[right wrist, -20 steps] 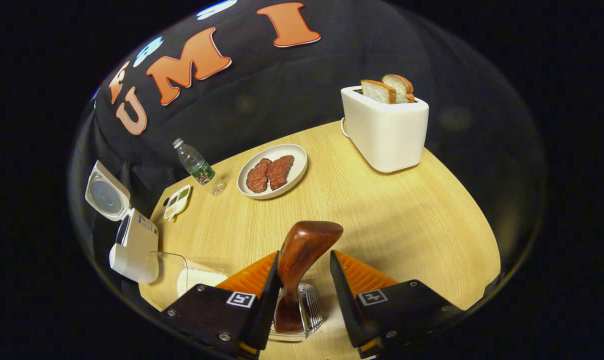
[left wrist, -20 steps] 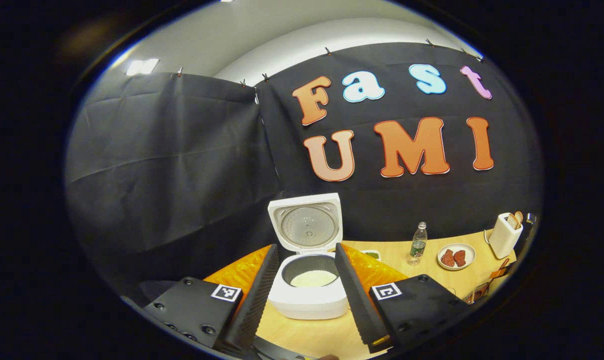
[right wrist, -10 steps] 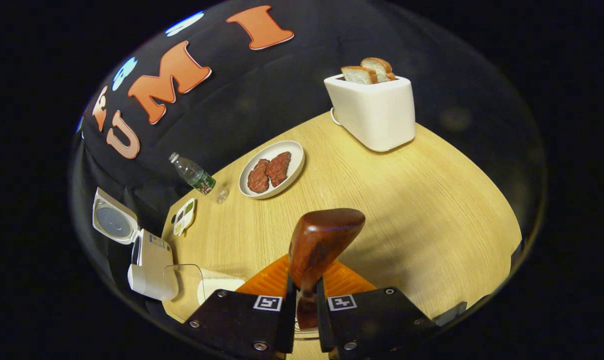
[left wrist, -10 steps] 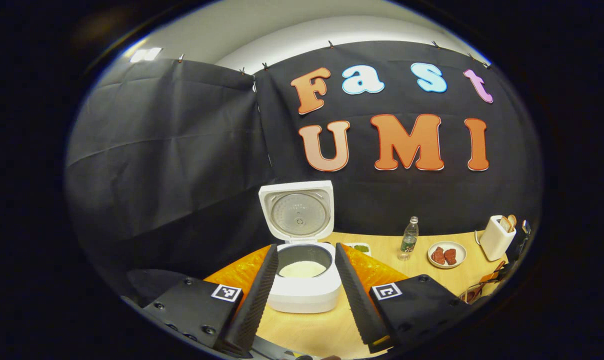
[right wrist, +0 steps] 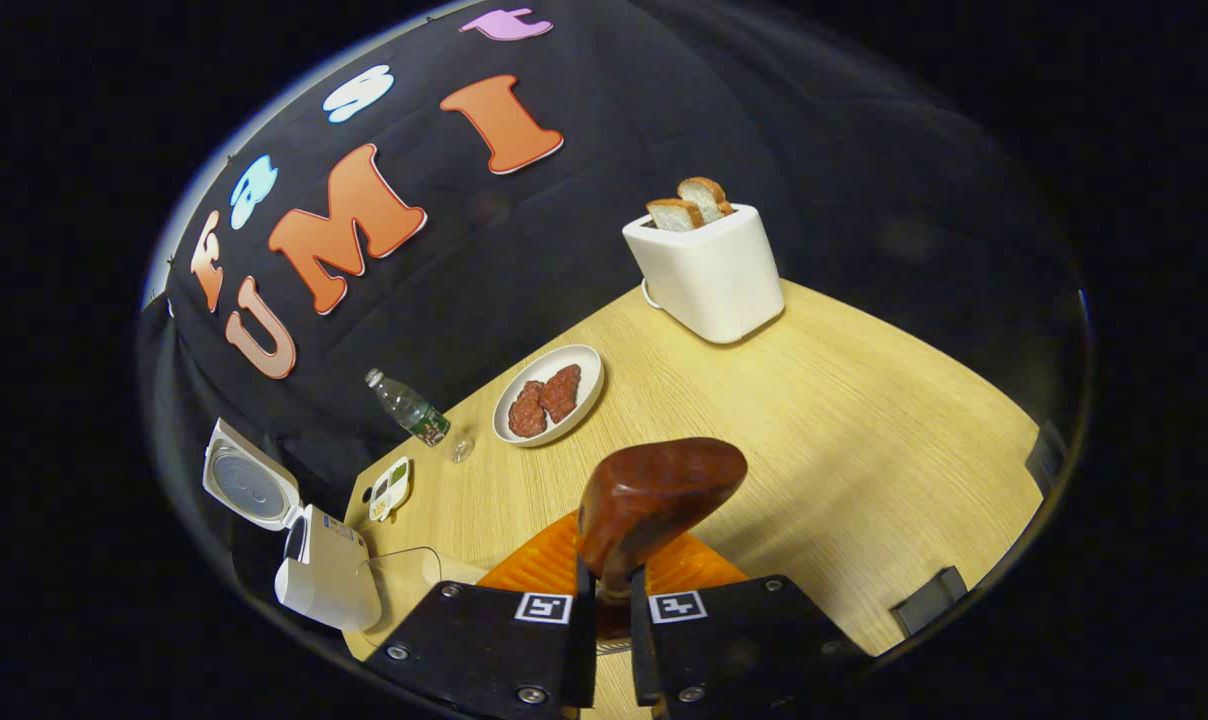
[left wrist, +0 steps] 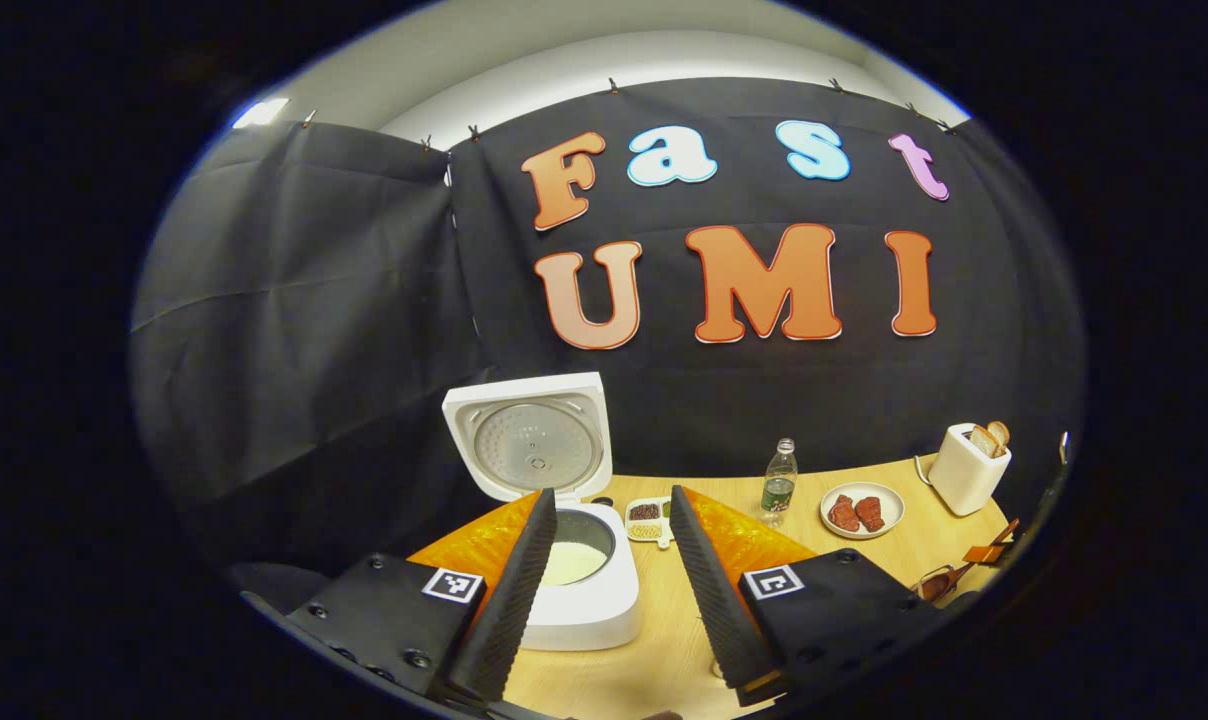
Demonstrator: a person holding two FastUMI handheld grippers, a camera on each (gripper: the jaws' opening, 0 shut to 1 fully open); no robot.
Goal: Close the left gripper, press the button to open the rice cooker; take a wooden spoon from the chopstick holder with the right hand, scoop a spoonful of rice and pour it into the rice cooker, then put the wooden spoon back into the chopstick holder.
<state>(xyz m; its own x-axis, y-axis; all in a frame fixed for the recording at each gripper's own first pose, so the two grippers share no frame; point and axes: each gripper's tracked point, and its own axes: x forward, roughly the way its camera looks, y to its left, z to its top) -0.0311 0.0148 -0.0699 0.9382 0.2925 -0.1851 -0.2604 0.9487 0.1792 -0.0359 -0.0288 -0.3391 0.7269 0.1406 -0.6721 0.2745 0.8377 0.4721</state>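
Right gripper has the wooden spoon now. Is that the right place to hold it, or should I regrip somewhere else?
Keep this grip. The right gripper is shut on the wooden spoon at its narrow handle, just below the wide bowl end, which sticks up past the fingers. The slim neck fits between them; the broad bowl would not, and must stay free for scooping.

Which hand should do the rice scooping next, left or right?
Right. The right claw is shut on the wooden spoon. The left claw is open and holds nothing, in front of the open rice cooker.

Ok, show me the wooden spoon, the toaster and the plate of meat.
wooden spoon [right wrist: 661, 490], right gripper view, on its bowl.
toaster [right wrist: 712, 278], right gripper view, on its front wall.
plate of meat [right wrist: 586, 368], right gripper view, on its rim.
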